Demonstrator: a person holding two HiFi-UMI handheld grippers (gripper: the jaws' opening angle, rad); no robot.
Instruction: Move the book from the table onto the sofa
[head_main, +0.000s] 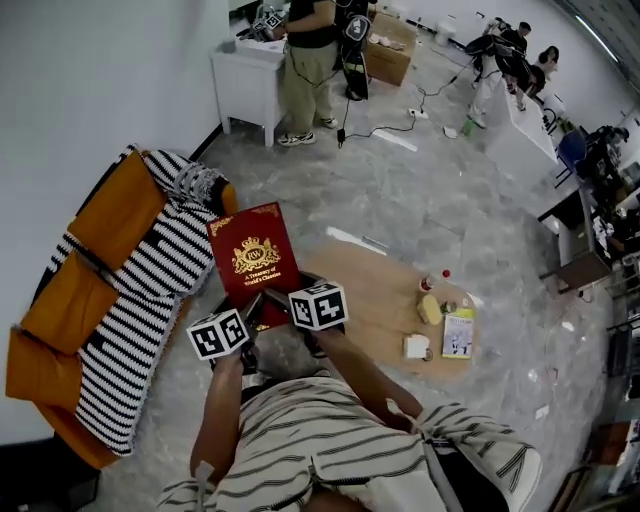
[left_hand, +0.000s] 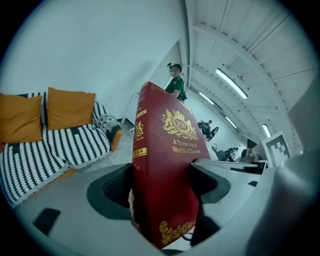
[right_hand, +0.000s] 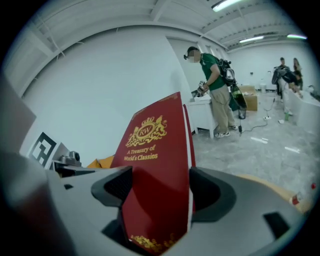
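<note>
A thick red book (head_main: 252, 259) with a gold crest and title is held in the air between the low wooden table (head_main: 372, 300) and the sofa (head_main: 120, 300). Both grippers clamp its near edge. My left gripper (head_main: 252, 310) is shut on the book (left_hand: 162, 185) at the spine side. My right gripper (head_main: 285, 300) is shut on the book (right_hand: 157, 185) at the page side. The sofa (left_hand: 55, 145) has a black-and-white striped throw and orange cushions (left_hand: 70, 107), and lies left of the book.
On the table's right end stand a small bottle (head_main: 428, 283), a yellow object (head_main: 429, 309), a white cup (head_main: 417, 347) and a thin booklet (head_main: 458, 334). A person (head_main: 307, 65) stands by a white cabinet (head_main: 248, 85) at the back. More people are at the far right.
</note>
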